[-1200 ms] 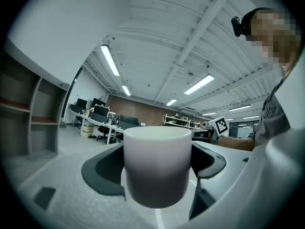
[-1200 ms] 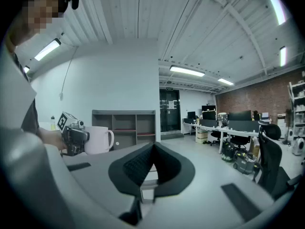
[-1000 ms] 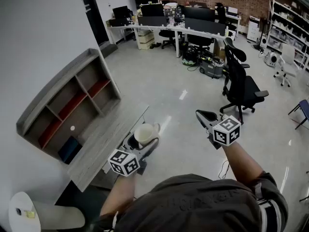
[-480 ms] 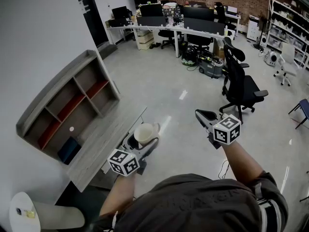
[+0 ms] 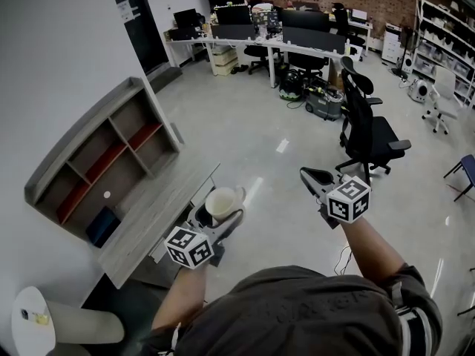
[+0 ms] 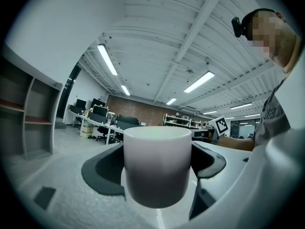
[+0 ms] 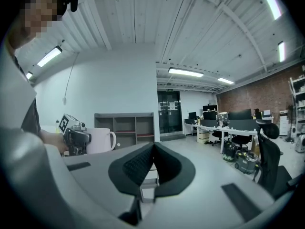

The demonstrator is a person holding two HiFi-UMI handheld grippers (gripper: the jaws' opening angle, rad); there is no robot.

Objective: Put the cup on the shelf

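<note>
A white cup [image 5: 223,204] with a handle sits upright between the jaws of my left gripper [image 5: 221,215], which is shut on it; in the left gripper view the cup [image 6: 157,163] fills the middle. The grey shelf unit [image 5: 104,154] with open compartments stands against the wall to the left, its desk-like top running toward the cup. My right gripper [image 5: 315,182] is held out over the floor, shut and empty; its view shows the jaws [image 7: 152,168] pressed together, the cup [image 7: 99,140] and the shelf [image 7: 125,128] beyond.
A black office chair [image 5: 367,136] stands ahead on the right. Desks with monitors [image 5: 260,32] line the far side. A small white round table [image 5: 33,321] is at the lower left. A dark blue item [image 5: 100,225] lies in a lower shelf compartment.
The view has shifted slightly, so the shelf sits a little further left. Both grippers and the cup keep their places.
</note>
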